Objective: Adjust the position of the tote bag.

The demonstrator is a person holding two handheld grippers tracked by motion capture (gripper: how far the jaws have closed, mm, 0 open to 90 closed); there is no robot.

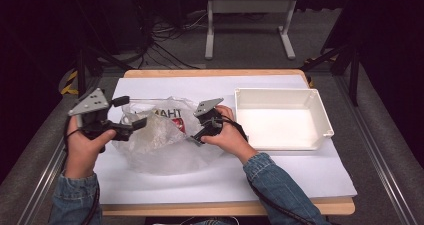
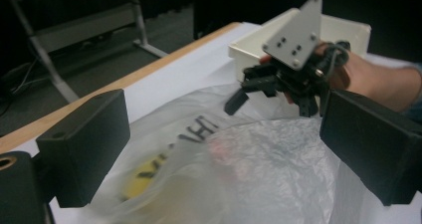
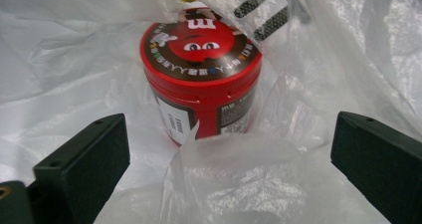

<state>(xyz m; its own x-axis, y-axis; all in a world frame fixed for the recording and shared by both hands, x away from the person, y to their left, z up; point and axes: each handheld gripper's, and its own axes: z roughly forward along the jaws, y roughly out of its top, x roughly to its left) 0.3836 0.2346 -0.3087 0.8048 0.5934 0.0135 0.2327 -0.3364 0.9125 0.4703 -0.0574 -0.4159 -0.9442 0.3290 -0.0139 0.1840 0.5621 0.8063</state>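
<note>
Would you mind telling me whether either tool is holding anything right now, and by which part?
Neither holds anything. The right tool is open at the mouth of the plastic bag, facing the red jar without touching it. The left tool stands open above the bag.

The high view looked forward and down over the whole table point(image 1: 320, 205). Both gripper views sat low and close, sharing the plastic bag point(image 1: 160, 140); the right one faced its opening.
</note>
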